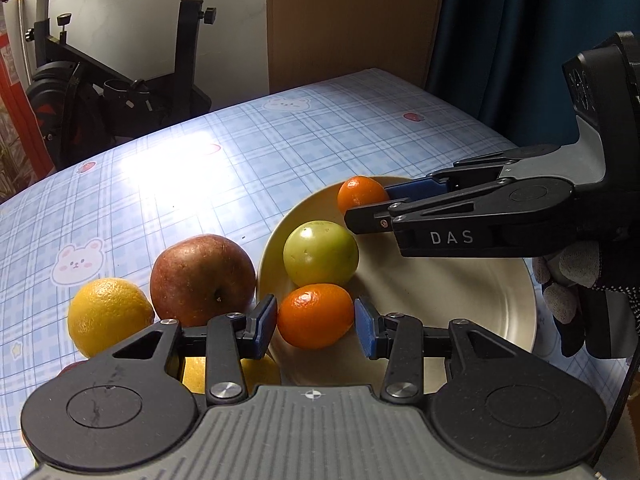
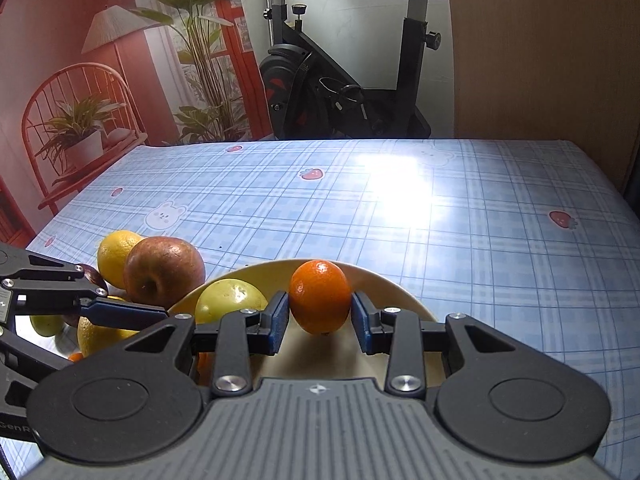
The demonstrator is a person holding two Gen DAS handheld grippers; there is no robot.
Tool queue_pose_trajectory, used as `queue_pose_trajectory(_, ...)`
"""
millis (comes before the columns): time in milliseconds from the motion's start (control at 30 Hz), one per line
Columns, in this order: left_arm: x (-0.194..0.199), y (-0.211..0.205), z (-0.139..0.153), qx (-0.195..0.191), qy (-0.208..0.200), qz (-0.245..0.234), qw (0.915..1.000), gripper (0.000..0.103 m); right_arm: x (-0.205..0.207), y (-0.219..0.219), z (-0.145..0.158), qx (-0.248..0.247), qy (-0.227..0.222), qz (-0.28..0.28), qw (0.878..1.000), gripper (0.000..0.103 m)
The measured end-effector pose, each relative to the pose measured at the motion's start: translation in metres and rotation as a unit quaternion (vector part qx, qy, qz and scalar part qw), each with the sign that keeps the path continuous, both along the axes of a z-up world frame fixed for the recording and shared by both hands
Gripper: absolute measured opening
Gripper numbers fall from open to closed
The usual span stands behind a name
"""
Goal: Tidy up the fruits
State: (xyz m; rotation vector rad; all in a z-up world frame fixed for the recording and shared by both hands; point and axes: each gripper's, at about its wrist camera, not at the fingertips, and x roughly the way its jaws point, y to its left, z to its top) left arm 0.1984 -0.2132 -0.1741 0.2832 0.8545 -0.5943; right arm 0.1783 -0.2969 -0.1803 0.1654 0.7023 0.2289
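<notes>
Blue checked tablecloth [image 1: 192,168] with bears and strawberries, exercise bike [image 2: 340,80] parked behind. Cream plate [image 1: 460,304] near the table's edge, already carrying a green fruit [image 1: 320,253]. Left gripper [image 1: 316,320] low over the plate's near rim, pads clamped either side of a small orange mandarin [image 1: 315,315]. Right gripper [image 2: 320,320] over the far side of the plate, squeezing a second mandarin [image 2: 320,296] just above the dish. Both tongs loaded, then, and both over the target. Still off the plate on the cloth: a red apple [image 1: 202,278], a yellow lemon [image 1: 108,314] touching it, more yellow fruit half hidden under the left gripper. Step in hand looks like placing. Next: settle each mandarin onto bare plate, clear of the green fruit, ease the jaws apart gently so nothing rolls, then back for the apple.
</notes>
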Motion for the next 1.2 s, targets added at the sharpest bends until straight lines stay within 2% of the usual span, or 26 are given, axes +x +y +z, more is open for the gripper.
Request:
queue_pose_trajectory(167, 0.000, -0.004, -0.002, 0.002, -0.004, 0.002, 1.0000, 0.045, -0.001, -0.003, -0.003, 0.004, 0.009, -0.014, 1.000, 0.038)
queue_pose_trajectory(333, 0.005, -0.004, -0.001, -0.009, 0.005, 0.011, 0.9999, 0.047, -0.007, -0.003, 0.003, -0.001, -0.001, -0.020, 1.000, 0.039)
queue_pose_trajectory(600, -0.009, 0.004, 0.020, -0.042, -0.011, 0.015, 0.9989, 0.052, -0.029, -0.004, 0.017, 0.004, -0.016, -0.038, 0.999, 0.040)
queue_pose_trajectory(667, -0.013, 0.008, 0.023, -0.045, -0.018, 0.018, 0.9987, 0.054, -0.034, -0.004, 0.019, 0.009, -0.016, -0.041, 0.999, 0.043)
queue_pose_trajectory(967, -0.020, 0.043, 0.040, -0.071, -0.038, 0.051, 0.9955, 0.054, -0.051, 0.012, 0.028, 0.006, -0.027, -0.039, 0.999, 0.043)
queue_pose_trajectory(1200, -0.016, 0.088, 0.054, -0.087, -0.046, 0.094, 0.9907, 0.054, -0.058, 0.033, 0.033, 0.008, -0.036, -0.029, 0.999, 0.043)
